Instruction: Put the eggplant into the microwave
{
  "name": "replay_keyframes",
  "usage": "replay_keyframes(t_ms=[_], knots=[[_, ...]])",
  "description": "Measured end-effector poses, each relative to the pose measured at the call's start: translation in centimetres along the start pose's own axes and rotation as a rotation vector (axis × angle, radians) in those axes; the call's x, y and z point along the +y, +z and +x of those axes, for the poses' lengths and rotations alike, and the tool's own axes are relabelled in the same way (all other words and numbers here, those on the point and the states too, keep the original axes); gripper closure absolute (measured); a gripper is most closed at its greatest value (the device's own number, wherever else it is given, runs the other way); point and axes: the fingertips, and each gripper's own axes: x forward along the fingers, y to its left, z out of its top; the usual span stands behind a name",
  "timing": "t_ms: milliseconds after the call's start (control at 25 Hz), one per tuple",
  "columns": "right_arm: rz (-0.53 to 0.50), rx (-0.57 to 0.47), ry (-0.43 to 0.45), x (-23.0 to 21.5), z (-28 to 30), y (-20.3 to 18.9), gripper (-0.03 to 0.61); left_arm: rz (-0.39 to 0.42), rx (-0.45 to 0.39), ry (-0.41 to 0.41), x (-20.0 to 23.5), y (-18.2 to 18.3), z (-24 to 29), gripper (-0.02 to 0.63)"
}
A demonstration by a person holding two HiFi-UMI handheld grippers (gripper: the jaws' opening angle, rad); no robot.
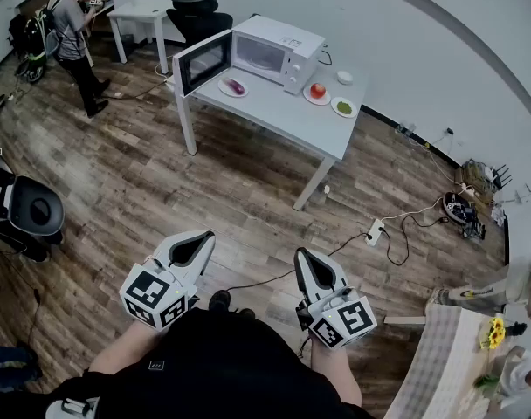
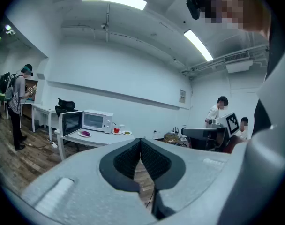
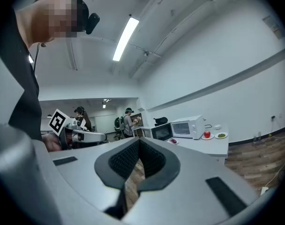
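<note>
Wood-plank flooring [image 1: 143, 182] runs under a white table [image 1: 274, 116] that stands near a pale wall, well apart from us. On the table sits a white microwave [image 1: 279, 51] with its door [image 1: 203, 62] swung open; the print on its panel is too small for us to read. The eggplant [image 1: 237, 86] lies on a white plate [image 1: 224, 90] just in front of that door, outside the oven. The only labels we make out are the black-and-white square markers on each gripper's cube. We hold the left gripper [image 1: 202, 236] and the right gripper [image 1: 301, 257] low before us. Both have their jaws pressed together with nothing between them, and neither touches anything. A person [image 1: 73, 33] stands at the far left of the room.
</note>
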Motion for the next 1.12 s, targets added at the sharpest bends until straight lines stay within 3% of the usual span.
replay_keyframes(t_ms=[640, 880, 1120], knots=[[-0.026, -0.015, -0.022, -2.5, -4.4, 0.3, 0.563, -0.040, -0.011, 0.006, -3.2, -0.3, 1.7, 0.604], [-0.024, -0.010, -0.010, -3.8, -2.8, 0.4, 0.561, -0.040, -0.018, 0.027, -1.6, 0.0, 3.1, 0.604], [-0.022, 0.013, 0.027, -5.8, 1.7, 0.4, 0.560, -0.048, -0.040, 0.053, 2.7, 0.8, 5.9, 0.604]])
